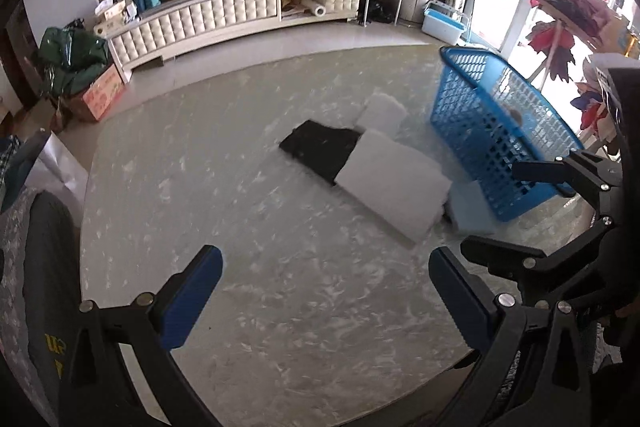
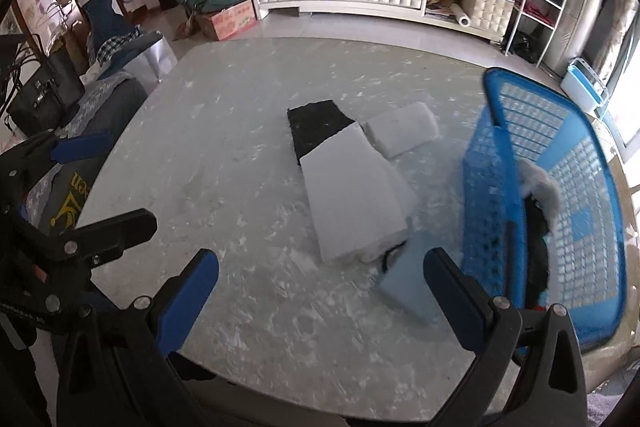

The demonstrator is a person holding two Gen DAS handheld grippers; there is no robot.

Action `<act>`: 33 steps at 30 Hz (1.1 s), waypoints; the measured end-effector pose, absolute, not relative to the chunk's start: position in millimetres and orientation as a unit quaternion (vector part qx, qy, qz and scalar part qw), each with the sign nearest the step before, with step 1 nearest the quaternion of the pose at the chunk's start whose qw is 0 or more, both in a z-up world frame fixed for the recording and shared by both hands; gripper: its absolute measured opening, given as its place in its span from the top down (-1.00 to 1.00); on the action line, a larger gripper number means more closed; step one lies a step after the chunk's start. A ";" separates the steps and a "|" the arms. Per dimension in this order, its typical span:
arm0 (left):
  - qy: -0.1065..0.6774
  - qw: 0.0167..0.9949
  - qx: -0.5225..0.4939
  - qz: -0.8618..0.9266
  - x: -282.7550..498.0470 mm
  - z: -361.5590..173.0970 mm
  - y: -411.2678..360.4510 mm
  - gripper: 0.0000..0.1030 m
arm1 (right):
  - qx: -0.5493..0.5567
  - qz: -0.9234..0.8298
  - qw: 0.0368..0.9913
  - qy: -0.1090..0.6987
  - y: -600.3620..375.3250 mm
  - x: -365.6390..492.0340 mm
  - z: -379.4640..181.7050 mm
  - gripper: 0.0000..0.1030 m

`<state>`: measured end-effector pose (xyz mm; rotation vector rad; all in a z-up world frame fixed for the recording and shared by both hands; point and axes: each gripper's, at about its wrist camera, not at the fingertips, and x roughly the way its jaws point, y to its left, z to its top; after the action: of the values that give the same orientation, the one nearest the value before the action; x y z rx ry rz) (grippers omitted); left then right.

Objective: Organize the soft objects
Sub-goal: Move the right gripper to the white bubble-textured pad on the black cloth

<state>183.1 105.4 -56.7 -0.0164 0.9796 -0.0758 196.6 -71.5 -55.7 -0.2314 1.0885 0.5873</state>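
Both grippers, left gripper (image 1: 326, 293) and right gripper (image 2: 322, 293), hang wide apart and empty over the marble table (image 2: 248, 187), foam blocks (image 2: 352, 203) lying beside the blue basket (image 2: 560, 195).

My left hand-held gripper (image 1: 326, 297) hovers with its jaws spread wide, gripping nothing. My right hand-held gripper (image 2: 320, 301) is likewise wide apart and empty.

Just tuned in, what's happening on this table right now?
Foam pieces are being sorted into the blue basket, which already holds some. Both grippers, left and right, hover open and empty. Still on the marble table: a large white block overlapping a black piece, a smaller white block and a light blue piece.
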 end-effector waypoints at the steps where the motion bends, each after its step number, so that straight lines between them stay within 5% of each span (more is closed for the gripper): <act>1: 0.473 0.880 -0.010 -0.036 184.8 -60.4 107.6 -0.99 | -0.110 0.276 0.806 0.511 -69.1 198.7 -58.7 -0.99; 33: 0.533 0.844 -0.051 -0.015 259.3 -162.8 154.3 -0.99 | -0.160 0.266 0.762 0.568 -15.5 279.1 -160.2 -0.99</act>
<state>259.3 154.3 -162.8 -0.1069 1.1259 -0.0311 279.1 -15.5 -160.2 -0.3479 1.2353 0.5790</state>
